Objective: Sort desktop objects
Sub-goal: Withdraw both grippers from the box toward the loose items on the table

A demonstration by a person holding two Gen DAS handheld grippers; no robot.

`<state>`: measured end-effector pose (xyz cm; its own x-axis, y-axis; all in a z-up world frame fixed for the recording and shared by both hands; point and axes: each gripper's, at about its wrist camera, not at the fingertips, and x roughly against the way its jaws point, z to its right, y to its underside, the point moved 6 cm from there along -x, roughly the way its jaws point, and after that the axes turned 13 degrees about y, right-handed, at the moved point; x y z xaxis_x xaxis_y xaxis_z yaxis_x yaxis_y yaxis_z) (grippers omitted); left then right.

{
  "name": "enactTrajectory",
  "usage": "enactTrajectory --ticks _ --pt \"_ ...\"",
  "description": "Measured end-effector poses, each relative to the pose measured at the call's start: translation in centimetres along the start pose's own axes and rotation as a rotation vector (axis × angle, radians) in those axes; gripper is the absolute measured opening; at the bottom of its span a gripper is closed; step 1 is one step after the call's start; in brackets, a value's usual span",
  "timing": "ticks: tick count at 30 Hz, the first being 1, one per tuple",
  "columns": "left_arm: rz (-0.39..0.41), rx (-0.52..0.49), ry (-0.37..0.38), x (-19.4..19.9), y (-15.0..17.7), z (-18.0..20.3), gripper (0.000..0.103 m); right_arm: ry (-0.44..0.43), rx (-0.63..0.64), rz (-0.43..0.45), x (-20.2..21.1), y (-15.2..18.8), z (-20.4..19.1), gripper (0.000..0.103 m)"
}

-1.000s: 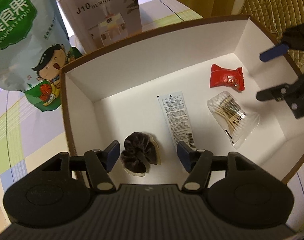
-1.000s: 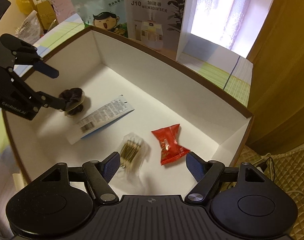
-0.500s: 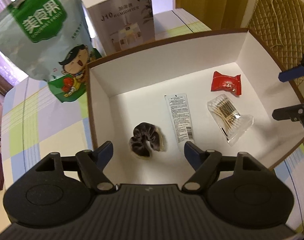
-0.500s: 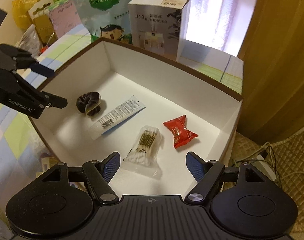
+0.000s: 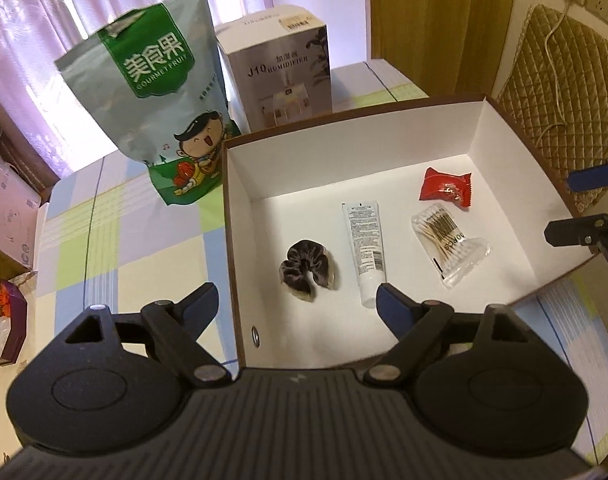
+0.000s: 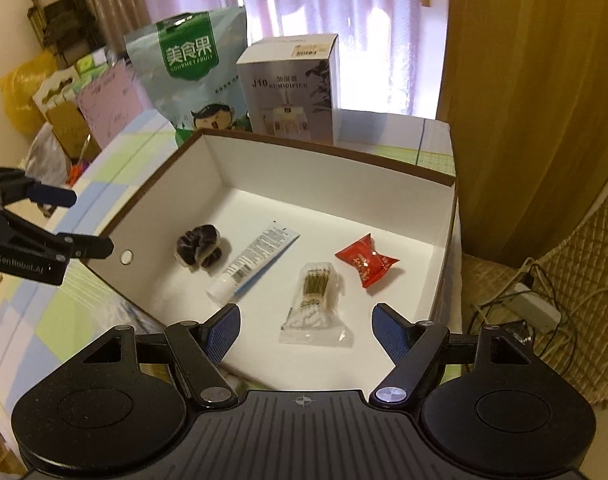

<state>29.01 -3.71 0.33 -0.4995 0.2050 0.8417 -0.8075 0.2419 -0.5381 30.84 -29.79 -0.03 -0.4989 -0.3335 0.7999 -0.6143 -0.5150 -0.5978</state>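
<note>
Both grippers empty above the box, four small items lying inside it.

I hold the left gripper [image 5: 297, 305] over the near-left corner of the white box [image 5: 343, 160] and the right gripper [image 6: 305, 325] over its near edge, each with fingers spread wide and nothing between them. On the box floor the scrunchie [image 5: 307, 270] lies toward the left wall, then the tube [image 5: 363, 250], cotton swab packet [image 5: 447, 246] and red candy [image 5: 445, 188] toward the right wall. I judge this fits either items gathered or awaiting removal, so I commit to no pick.
</note>
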Motion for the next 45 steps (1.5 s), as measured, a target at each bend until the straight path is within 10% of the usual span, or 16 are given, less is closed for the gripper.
enactTrajectory --ticks 45 --pt "0.033 0.104 0.106 3.4 12.3 -3.6 0.085 -0.014 -0.11 0.038 3.1 8.9 -2.9 0.079"
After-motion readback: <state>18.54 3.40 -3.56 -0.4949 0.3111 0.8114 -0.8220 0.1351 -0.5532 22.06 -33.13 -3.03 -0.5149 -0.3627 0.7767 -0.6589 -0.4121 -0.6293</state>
